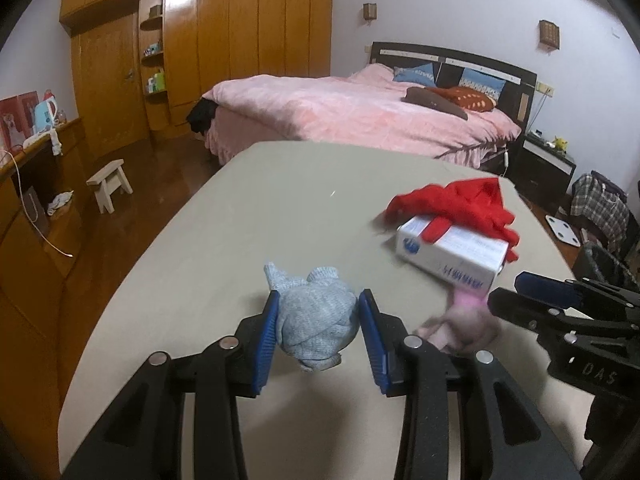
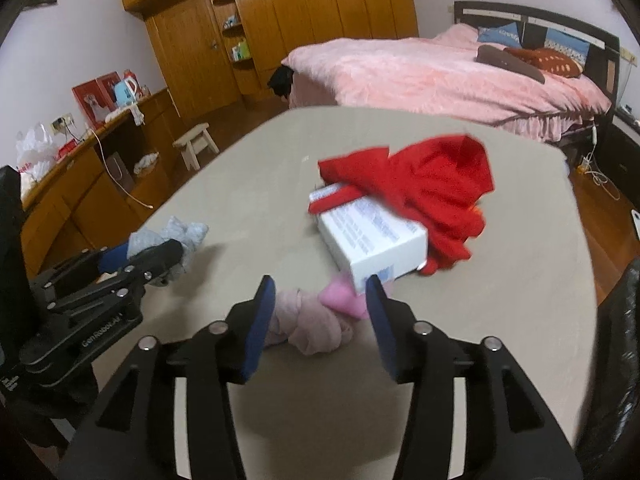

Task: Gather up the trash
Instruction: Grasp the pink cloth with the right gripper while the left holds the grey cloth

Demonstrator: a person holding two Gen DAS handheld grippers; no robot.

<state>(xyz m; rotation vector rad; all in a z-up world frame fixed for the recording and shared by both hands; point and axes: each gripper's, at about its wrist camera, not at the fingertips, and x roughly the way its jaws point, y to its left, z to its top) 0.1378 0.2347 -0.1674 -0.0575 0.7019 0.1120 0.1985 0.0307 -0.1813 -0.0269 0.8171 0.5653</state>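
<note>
A grey balled sock (image 1: 316,316) sits between the blue pads of my left gripper (image 1: 318,320), which is closed on it above the beige table (image 1: 256,208); it also shows in the right wrist view (image 2: 176,236). My right gripper (image 2: 320,312) is open, its pads either side of a pink balled sock (image 2: 316,320) lying on the table, also seen in the left wrist view (image 1: 460,320). A white box (image 2: 372,236) lies just beyond, partly under a red garment (image 2: 432,188); both show in the left wrist view, box (image 1: 452,252) and garment (image 1: 460,200).
A pink bed (image 1: 360,112) stands behind the table, a wooden wardrobe (image 1: 208,40) at the back left, a small stool (image 1: 110,184) on the floor. A black bag edge (image 2: 616,344) hangs at the right.
</note>
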